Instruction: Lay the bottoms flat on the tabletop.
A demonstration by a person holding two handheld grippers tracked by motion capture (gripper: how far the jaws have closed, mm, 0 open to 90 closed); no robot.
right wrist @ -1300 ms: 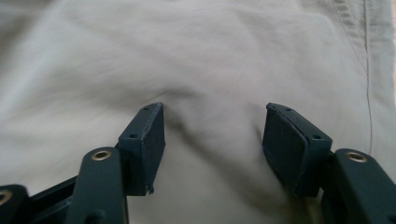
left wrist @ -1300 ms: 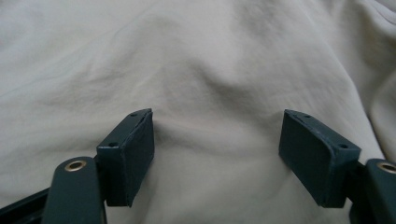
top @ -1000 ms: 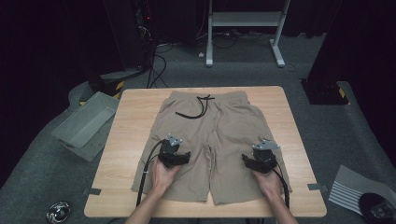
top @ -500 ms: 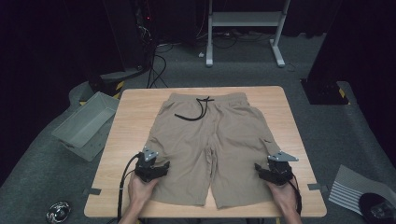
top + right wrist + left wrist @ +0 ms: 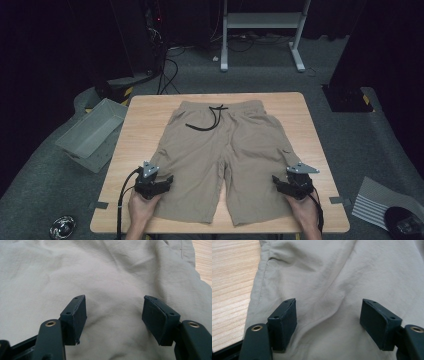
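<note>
Khaki shorts (image 5: 225, 150) with a black drawstring (image 5: 212, 120) lie spread flat on the wooden table (image 5: 145, 120), waistband at the far side. My left gripper (image 5: 161, 181) rests over the outer edge of the shorts' left leg near the hem. In the left gripper view (image 5: 328, 302) its jaws stand wide apart above wrinkled cloth, with the side seam and bare wood to their left. My right gripper (image 5: 281, 183) sits over the right leg's outer edge. Its jaws (image 5: 114, 298) have just been opening and stand wide over the cloth, gripping nothing.
A grey plastic bin (image 5: 92, 132) sits on the floor left of the table. A white metal stand (image 5: 260, 30) and cables are beyond the far edge. A striped sheet (image 5: 380, 202) lies on the floor at the lower right.
Both hands have slid outward and toward the near edge, from the inner parts of the legs to their outer sides. The left hand moved farther than the right.
</note>
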